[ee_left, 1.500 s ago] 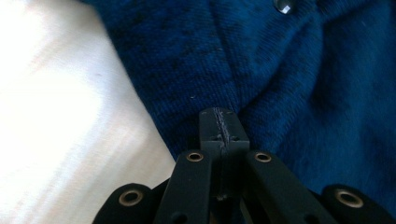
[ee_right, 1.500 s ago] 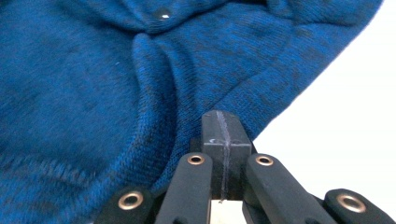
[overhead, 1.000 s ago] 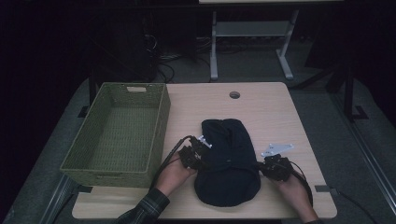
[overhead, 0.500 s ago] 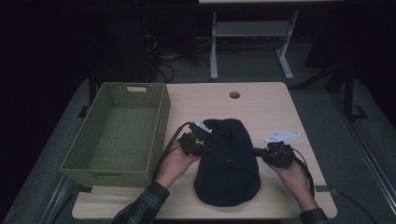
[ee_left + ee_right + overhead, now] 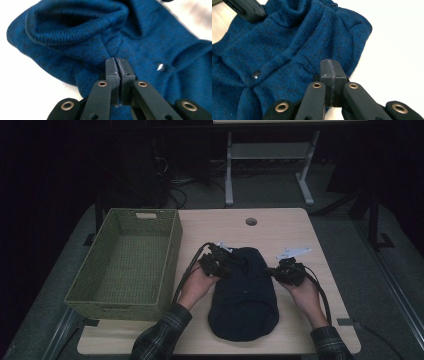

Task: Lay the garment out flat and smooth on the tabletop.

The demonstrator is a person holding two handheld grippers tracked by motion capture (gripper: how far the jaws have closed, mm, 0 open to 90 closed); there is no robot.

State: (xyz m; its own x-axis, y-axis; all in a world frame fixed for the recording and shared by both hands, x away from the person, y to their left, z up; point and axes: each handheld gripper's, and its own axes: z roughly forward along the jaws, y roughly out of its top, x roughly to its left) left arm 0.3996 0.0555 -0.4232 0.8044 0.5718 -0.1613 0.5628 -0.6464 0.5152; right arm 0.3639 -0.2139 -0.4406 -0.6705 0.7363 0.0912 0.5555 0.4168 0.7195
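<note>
Dark blue knitted garment (image 5: 243,295) lies on the light wooden tabletop (image 5: 280,227), just right of the green woven basket (image 5: 127,262). Left hand-held gripper (image 5: 116,65): jaws pressed together, pinching a fold of knit at the garment's left edge. Right hand-held gripper (image 5: 331,68): jaws likewise closed, clamped on the fabric's right edge.

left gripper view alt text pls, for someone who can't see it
Closed black tongs pinch a fold of a blue knit garment lying on a pale table. A small shiny button sits to their right.
</note>
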